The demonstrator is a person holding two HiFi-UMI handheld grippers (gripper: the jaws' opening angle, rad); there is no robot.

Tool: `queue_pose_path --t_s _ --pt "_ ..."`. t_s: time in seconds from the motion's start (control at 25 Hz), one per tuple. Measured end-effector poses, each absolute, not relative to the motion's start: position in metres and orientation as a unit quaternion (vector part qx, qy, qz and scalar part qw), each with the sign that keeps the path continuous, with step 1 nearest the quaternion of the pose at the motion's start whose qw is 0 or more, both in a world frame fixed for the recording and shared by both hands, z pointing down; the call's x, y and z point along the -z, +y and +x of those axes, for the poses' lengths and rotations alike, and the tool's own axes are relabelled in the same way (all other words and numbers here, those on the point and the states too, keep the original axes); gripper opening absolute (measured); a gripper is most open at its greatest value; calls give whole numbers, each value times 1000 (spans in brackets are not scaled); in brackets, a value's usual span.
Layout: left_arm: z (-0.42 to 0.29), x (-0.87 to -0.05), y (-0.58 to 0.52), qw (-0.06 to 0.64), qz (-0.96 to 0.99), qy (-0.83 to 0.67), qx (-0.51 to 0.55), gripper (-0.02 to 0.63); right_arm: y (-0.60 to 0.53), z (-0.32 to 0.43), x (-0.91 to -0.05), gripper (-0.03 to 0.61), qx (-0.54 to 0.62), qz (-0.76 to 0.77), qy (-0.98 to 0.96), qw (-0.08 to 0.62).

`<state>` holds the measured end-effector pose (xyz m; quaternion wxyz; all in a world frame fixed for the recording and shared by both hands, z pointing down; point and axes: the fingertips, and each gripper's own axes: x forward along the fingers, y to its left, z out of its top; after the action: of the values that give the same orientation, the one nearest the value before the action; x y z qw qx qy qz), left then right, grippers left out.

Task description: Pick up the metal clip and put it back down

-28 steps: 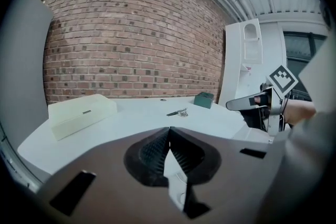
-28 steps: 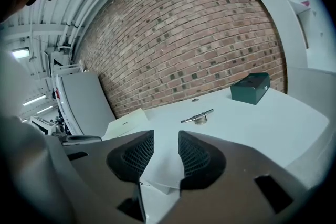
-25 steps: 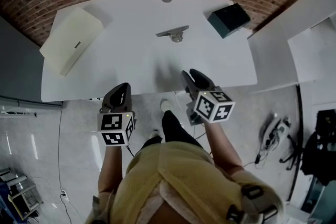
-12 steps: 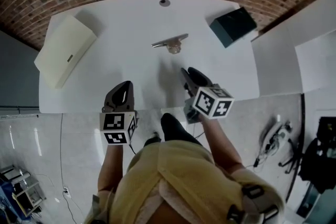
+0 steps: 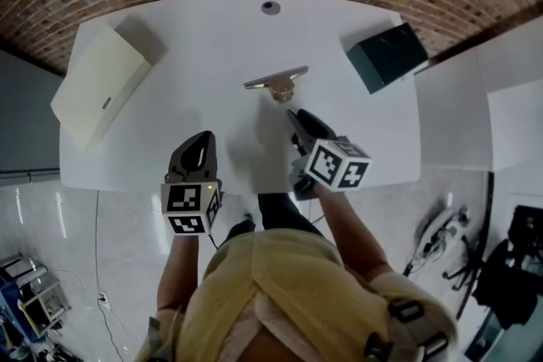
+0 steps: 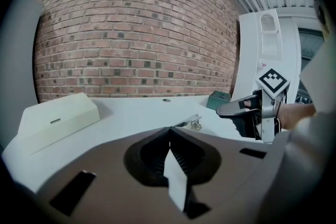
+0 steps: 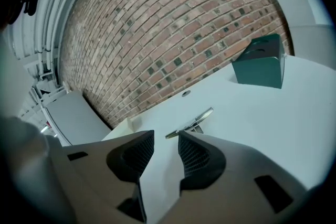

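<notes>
Metal clip (image 5: 277, 80) lay on the white table (image 5: 204, 47), in the upper middle of the head view, its long flat bar running left to right with a slight tilt. My right gripper (image 5: 297, 119) sat just below it in that view, pointing up at it. In the right gripper view its jaws stood apart with nothing between them, and the clip (image 7: 191, 123) showed just past the tip of the right-hand jaw. I could not tell whether that tip touched it.

My left gripper (image 5: 196, 145) hung at the lower left of centre, over the table's near edge and well apart from the clip. Its jaws were pressed together on nothing (image 6: 169, 134). From the left gripper view the clip (image 6: 192, 122) appeared just above them, with my right gripper (image 6: 247, 110) at the right of the frame.

A cream box (image 5: 92, 89) rested at the table's left. A dark green box (image 5: 388, 55) stood at its upper right, and a small round hole (image 5: 271, 8) sat near the far edge.
</notes>
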<state>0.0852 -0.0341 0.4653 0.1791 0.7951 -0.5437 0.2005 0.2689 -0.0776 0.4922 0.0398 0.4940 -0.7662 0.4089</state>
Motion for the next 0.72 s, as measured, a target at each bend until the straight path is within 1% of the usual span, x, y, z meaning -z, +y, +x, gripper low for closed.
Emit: queue_pose_path --t_s 0.28,0.72 --pt "95 -471 -59 185 789 -548 -207 3 -101 268 -511 123 -466 487 -738 19" --pt "100 -482 -89 191 782 -551 -219 3 -132 272 -535 123 -510 492 -705 9"
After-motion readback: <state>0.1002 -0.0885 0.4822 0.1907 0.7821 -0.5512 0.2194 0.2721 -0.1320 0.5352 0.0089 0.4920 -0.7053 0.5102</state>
